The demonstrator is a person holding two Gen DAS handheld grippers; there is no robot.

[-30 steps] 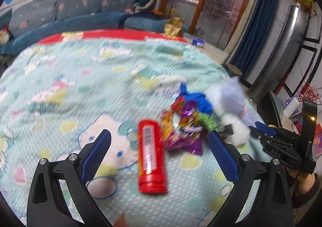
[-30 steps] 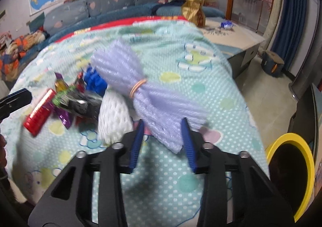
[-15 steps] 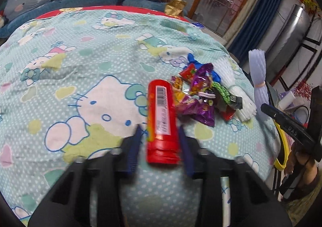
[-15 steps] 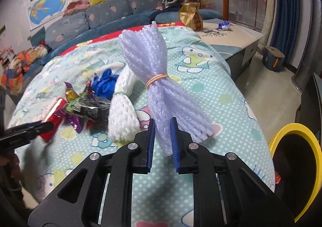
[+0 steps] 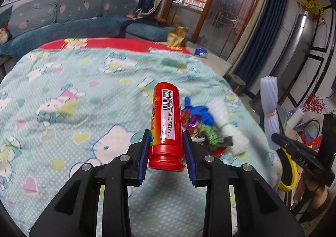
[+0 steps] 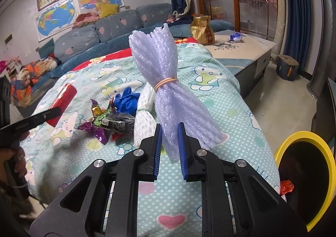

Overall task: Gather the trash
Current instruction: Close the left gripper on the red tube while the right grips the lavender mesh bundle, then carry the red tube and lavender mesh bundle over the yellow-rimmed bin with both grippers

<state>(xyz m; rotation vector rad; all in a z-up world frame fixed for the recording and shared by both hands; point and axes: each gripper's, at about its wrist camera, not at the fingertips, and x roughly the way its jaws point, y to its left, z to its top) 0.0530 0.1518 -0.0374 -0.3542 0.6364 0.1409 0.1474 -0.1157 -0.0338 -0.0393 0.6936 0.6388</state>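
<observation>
I've got both hands loaded. My left gripper (image 5: 167,153) has its fingers pinching the red tube (image 5: 167,123) near its cap end, long axis running straight out ahead, clear of the bed (image 5: 63,90). My right gripper (image 6: 169,148) has its fingers squeezing the tail of the purple foam netting bundle (image 6: 166,90), which stands up and away. The yellow-rimmed bin (image 6: 327,165) sits low on my right, just beside the right hand, so I reckon that one drops first. The wrapper pile (image 6: 113,121) waits on the bed.
</observation>
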